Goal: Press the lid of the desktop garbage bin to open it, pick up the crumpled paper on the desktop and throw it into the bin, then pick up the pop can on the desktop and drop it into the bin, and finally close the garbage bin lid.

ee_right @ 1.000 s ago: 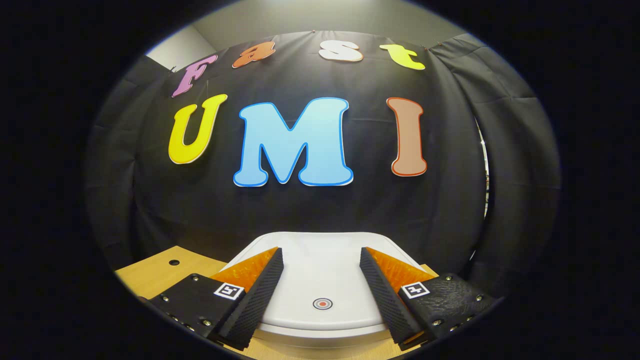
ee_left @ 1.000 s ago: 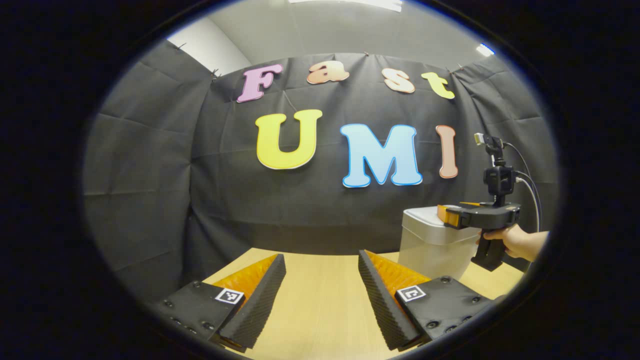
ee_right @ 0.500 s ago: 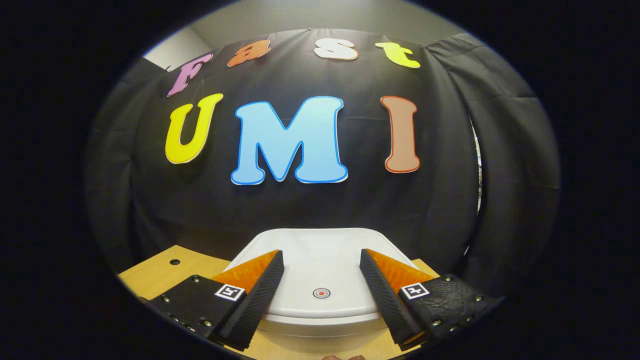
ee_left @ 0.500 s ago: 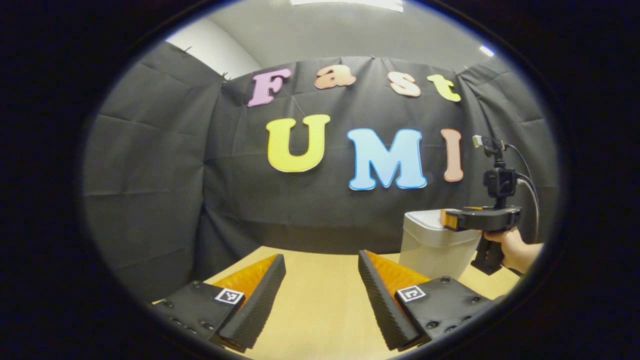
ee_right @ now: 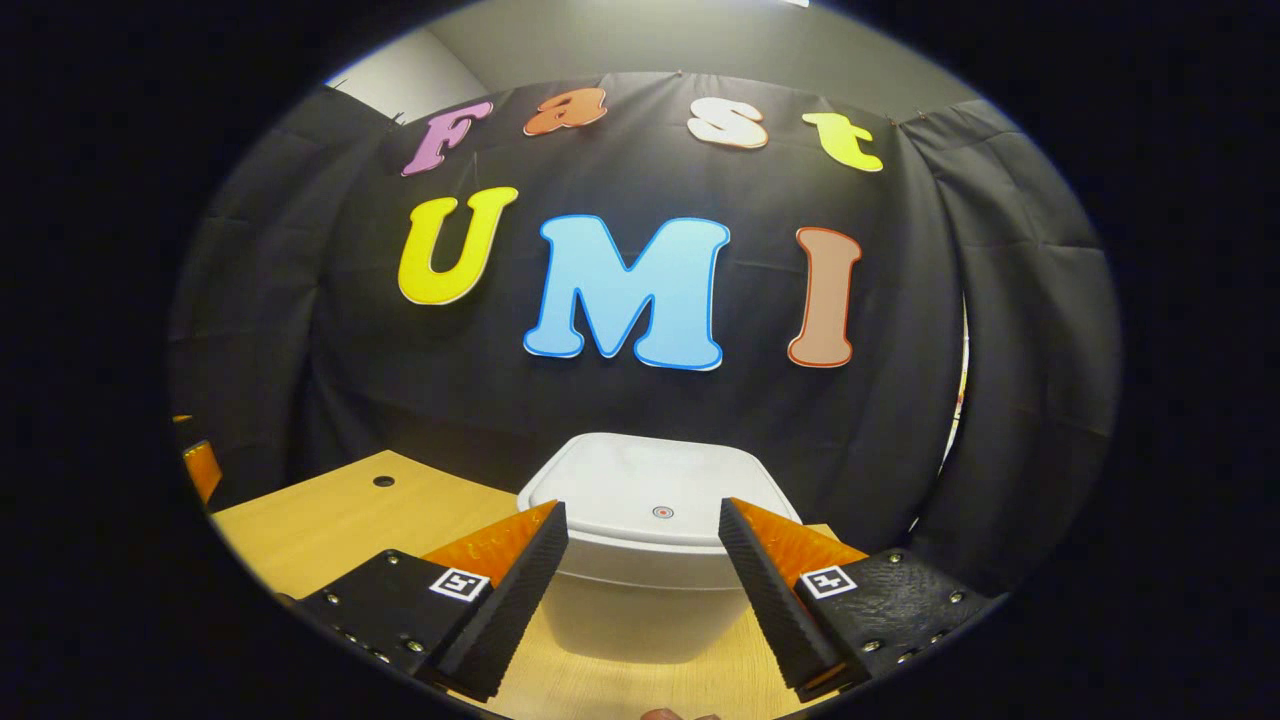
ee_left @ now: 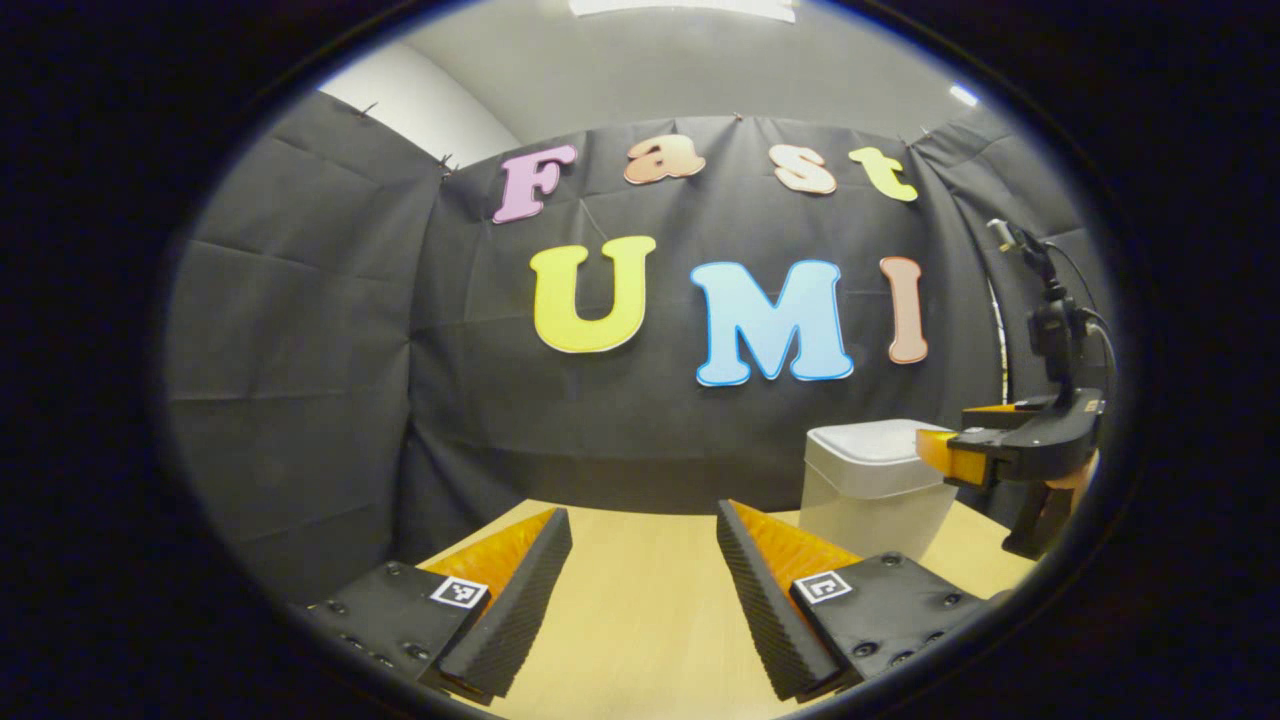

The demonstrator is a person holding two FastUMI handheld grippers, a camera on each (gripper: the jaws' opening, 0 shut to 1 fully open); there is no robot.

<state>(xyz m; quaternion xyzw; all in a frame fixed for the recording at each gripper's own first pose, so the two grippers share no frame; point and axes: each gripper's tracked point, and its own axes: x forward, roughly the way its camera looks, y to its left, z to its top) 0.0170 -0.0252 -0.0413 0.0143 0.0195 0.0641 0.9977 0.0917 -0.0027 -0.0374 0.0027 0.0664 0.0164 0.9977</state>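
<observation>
Bin [ee_right: 645,560] stands upright on the counter [ee_right: 330,520], long axis vertical, lid [ee_right: 655,495] shut and flat on top. It sits near the counter's far edge, close to the black cloth wall [ee_right: 300,330]. In the right gripper view it's dead ahead, centred between the fingers, with its front face toward the camera.

Look: pale grey-white plastic, rounded-rectangle plan, body tapers slightly toward the base. Lid is smooth, matte, with soft corners and a slight overhang forming a lip above the body. Small round red-and-white mark [ee_right: 662,512] near the lid's front edge.

Right gripper [ee_right: 643,585]: jaws open wide, nothing between them, not touching the bin. Finger inner faces are ribbed; square coded tags on the mounts.

Left gripper [ee_left: 643,585]: jaws open, empty, held over bare counter. In the left gripper view the bin [ee_left: 875,490] is off to the right, and the right gripper [ee_left: 950,462] is just beside its lid on the right, apart from it, with a hand [ee_left: 1080,472] on the grip.

Counter: light wood-grain top, one small dark hole [ee_right: 383,481] left of the bin.
</observation>
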